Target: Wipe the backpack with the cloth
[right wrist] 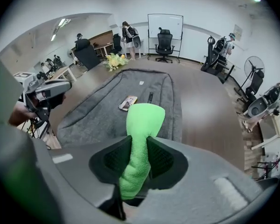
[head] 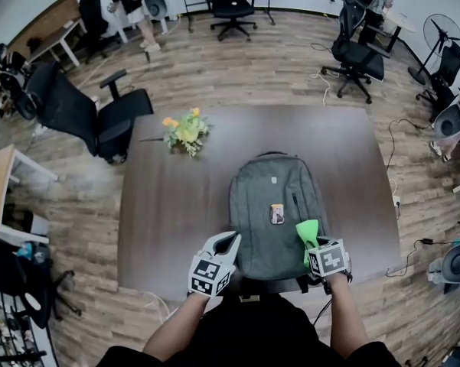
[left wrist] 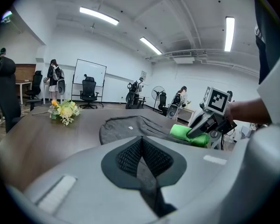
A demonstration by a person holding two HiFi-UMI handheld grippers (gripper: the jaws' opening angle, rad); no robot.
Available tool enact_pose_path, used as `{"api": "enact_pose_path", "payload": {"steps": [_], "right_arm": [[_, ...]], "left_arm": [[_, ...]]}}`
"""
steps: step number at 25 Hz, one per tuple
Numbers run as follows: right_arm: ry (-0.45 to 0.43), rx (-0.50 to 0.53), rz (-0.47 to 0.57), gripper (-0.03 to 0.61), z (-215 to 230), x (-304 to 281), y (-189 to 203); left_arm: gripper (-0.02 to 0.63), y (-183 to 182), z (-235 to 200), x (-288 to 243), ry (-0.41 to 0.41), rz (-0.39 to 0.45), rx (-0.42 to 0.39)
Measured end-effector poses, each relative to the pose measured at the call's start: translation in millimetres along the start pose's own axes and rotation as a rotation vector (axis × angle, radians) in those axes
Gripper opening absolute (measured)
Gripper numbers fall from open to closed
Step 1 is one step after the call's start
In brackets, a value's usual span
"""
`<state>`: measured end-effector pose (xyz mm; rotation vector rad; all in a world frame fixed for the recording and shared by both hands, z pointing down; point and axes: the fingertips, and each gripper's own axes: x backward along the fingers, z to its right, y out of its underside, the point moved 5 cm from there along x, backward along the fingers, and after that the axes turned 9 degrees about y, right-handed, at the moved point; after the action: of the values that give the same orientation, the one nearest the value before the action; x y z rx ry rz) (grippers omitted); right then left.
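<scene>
Green cloth (right wrist: 144,120) pinched in the right gripper's (head: 312,245) jaws hangs over the backpack's (head: 269,205) near-right corner; the backpack stretches lengthwise away across the tabletop (head: 168,205). Left gripper's (head: 228,245) jaws are pressed together, empty.

Left tongs (head: 230,241) together, right tongs (head: 310,242) clamped

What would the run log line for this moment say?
left claw: shut, empty, at near-left edge of backpack | right claw: shut on green cloth, over backpack near-right part | wiping contact: cannot tell
</scene>
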<state>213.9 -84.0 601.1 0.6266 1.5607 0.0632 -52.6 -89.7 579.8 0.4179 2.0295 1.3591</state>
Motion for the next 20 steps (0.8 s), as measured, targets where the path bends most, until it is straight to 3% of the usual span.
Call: {"api": "enact_pose_path", "payload": {"steps": [11,15,20], "right_arm": [[0.05,-0.024,0.112,0.099,27,2,-1],[0.058,-0.002,0.292,0.098,22,22,-27],[0.085,-0.023,0.544,0.098,19,57,-63]], "left_arm": [[0.02,-13,3,-10,-0.015,0.007,-0.027],[0.02,-23,2,-9,-0.024,0.026,-0.029],[0.02,-52,4,1,-0.039,0.136,-0.021]]}}
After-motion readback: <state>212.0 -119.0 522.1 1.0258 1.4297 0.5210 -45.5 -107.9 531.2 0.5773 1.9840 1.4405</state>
